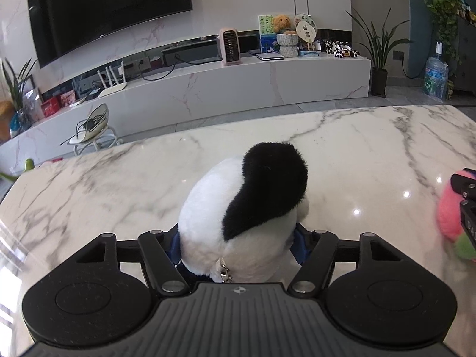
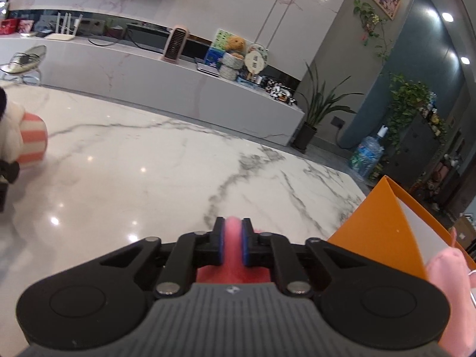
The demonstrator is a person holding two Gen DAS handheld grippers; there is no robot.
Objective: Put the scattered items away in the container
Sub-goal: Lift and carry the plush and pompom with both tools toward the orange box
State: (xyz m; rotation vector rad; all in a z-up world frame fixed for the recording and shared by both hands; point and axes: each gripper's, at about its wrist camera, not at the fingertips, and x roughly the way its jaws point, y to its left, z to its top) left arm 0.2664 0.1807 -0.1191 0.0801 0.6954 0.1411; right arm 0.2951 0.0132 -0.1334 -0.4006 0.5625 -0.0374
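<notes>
- Left gripper (image 1: 236, 242): jaws spread around a black-and-white plush toy (image 1: 247, 208) and pinching its lower body; the toy stands up between the fingers, long axis pointing away from the camera, over the marble table (image 1: 119, 178).
- Right gripper (image 2: 233, 242): fingers pressed close, pinching a pink plush toy (image 2: 233, 233); most of it hangs hidden under the gripper body.
- Orange container (image 2: 383, 226): just beside the right gripper, on its right and slightly ahead; opening partly visible, with a pale pink soft item (image 2: 449, 264) at its near edge.
- Relation: the right gripper is judged the nearer; its load needs a short rightward carry. The left's load must cross the table.
</notes>
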